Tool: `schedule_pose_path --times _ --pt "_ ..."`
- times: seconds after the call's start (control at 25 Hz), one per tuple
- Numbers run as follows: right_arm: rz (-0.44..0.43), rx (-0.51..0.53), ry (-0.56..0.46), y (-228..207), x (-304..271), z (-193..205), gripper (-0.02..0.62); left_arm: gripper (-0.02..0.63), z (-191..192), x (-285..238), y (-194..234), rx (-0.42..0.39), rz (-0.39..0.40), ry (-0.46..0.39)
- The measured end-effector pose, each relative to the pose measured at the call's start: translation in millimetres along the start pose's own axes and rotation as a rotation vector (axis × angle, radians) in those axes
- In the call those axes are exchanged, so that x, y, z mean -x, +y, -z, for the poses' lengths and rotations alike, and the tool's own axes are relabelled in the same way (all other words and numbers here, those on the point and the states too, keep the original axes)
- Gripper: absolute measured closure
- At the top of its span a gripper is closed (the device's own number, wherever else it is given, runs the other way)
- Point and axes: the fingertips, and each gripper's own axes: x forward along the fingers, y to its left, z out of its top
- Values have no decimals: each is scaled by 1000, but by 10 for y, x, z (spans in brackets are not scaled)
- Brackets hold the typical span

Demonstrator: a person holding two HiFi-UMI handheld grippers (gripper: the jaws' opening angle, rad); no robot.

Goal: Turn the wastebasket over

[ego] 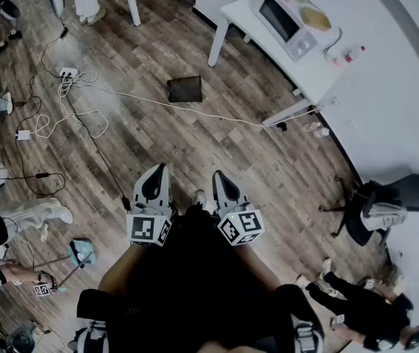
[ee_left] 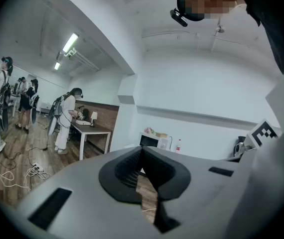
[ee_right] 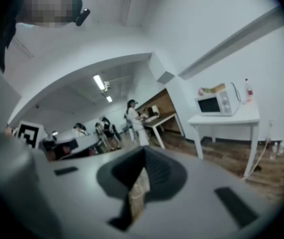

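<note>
The wastebasket (ego: 184, 89) is a dark, boxy bin that stands alone on the wood floor, far ahead of both grippers in the head view. My left gripper (ego: 156, 172) and right gripper (ego: 220, 177) are held side by side close to the body, both pointing towards the bin and well short of it. In the left gripper view the left gripper's (ee_left: 142, 151) jaws meet at the tips with nothing between them. The right gripper (ee_right: 143, 153) is likewise shut and empty. Neither gripper view shows the bin.
A white table (ego: 309, 68) with a microwave (ego: 287, 22) stands at the far right by the wall. Cables and a power strip (ego: 67, 73) trail across the floor at the left. A black office chair (ego: 386, 204) is at the right. People stand at the left and lower right.
</note>
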Motion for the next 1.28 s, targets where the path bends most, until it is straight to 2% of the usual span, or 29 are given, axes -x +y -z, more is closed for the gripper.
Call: schedule_pose_path --times 0.68,1.04,1.28 --pt "7 -35 -28 75 14 -22 565 572 -18 22 6 14 30 2" --pt "17 -38 -37 326 -130 81 565 572 -83 133 322 34 32 -17" --pt "40 -35 -44 551 -231 157 565 572 -48 235 523 60 68 0"
